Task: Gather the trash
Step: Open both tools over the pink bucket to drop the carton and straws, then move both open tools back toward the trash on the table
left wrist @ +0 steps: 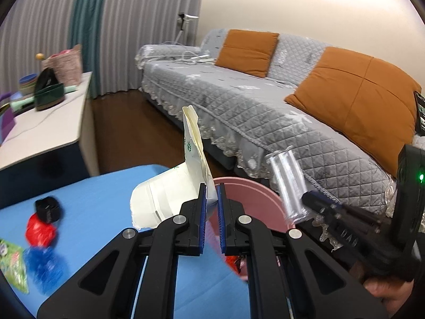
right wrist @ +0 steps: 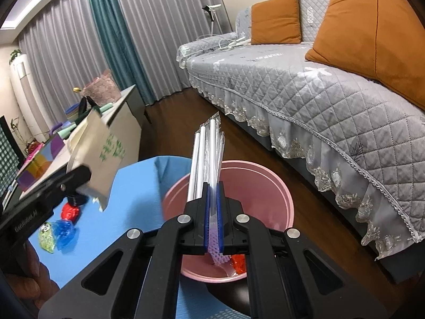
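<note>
My left hand-held gripper [left wrist: 211, 199] clamps a flattened paper cup [left wrist: 170, 196] above the blue tabletop [left wrist: 106, 199]; my right hand-held gripper [right wrist: 213, 199] pinches a clear packet of straws [right wrist: 208, 154] over the pink bin [right wrist: 279, 194]

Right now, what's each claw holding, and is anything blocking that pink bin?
Left gripper shut on paper carton. Right gripper shut on straw packet. Pink bin below, open, nothing blocking.

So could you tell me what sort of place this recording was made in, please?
Most likely a home living room: a long grey quilted sofa with orange cushions, floor-length curtains and a dark wood floor.
</note>
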`<action>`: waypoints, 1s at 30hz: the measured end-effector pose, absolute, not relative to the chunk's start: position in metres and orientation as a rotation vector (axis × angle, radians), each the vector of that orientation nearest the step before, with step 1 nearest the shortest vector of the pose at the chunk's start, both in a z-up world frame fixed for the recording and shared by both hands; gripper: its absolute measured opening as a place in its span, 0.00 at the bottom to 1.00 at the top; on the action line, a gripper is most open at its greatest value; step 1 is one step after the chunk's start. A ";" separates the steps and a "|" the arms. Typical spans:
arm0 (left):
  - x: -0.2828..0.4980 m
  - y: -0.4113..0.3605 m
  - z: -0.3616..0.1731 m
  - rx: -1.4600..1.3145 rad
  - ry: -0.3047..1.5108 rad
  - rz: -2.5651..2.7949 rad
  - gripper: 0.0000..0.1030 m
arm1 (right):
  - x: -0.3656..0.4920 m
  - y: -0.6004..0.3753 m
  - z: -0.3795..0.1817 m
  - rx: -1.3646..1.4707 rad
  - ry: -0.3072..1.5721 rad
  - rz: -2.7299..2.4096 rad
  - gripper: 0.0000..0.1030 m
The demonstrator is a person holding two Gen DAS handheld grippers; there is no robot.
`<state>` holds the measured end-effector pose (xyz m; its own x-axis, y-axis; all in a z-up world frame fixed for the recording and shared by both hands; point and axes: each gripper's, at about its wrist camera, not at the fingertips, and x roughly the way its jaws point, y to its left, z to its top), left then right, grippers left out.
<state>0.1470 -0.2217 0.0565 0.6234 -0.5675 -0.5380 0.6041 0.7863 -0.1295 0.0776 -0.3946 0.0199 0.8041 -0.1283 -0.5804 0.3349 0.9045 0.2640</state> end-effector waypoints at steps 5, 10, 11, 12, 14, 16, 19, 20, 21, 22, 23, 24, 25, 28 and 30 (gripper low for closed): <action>0.157 -0.245 0.052 0.079 0.588 -0.730 0.08 | 0.083 -0.408 0.010 0.365 0.601 -0.291 0.05; 0.165 -0.267 0.046 0.077 0.604 -0.792 0.08 | 0.089 -0.416 0.002 0.356 0.610 -0.323 0.05; 0.165 -0.270 0.045 0.080 0.607 -0.806 0.08 | 0.089 -0.416 0.001 0.351 0.610 -0.328 0.05; 0.165 -0.273 0.043 0.081 0.608 -0.812 0.08 | 0.090 -0.417 0.001 0.347 0.610 -0.331 0.05; 0.166 -0.276 0.041 0.083 0.614 -0.822 0.08 | 0.091 -0.417 0.000 0.347 0.610 -0.334 0.05; 0.168 -0.278 0.039 0.074 0.627 -0.838 0.08 | 0.091 -0.417 0.000 0.346 0.608 -0.340 0.05; 0.173 -0.277 0.035 0.045 0.658 -0.860 0.10 | 0.092 -0.418 -0.001 0.344 0.614 -0.346 0.09; 0.175 -0.275 0.034 0.034 0.671 -0.856 0.14 | 0.092 -0.418 -0.001 0.340 0.618 -0.354 0.09; 0.177 -0.274 0.033 0.026 0.679 -0.851 0.23 | 0.092 -0.418 -0.001 0.338 0.625 -0.360 0.11; 0.178 -0.271 0.033 0.013 0.685 -0.848 0.25 | 0.092 -0.419 -0.001 0.341 0.629 -0.362 0.15; 0.178 -0.268 0.034 0.004 0.687 -0.843 0.25 | 0.091 -0.419 -0.001 0.344 0.628 -0.367 0.16; 0.178 -0.263 0.035 -0.001 0.687 -0.832 0.25 | 0.090 -0.420 0.000 0.346 0.626 -0.375 0.21; 0.177 -0.259 0.037 -0.004 0.685 -0.820 0.25 | 0.089 -0.420 0.001 0.346 0.624 -0.381 0.25; 0.174 -0.244 0.043 -0.018 0.677 -0.784 0.25 | 0.086 -0.418 0.005 0.349 0.610 -0.386 0.30; 0.170 -0.234 0.049 -0.021 0.666 -0.760 0.25 | 0.085 -0.415 0.008 0.348 0.605 -0.380 0.30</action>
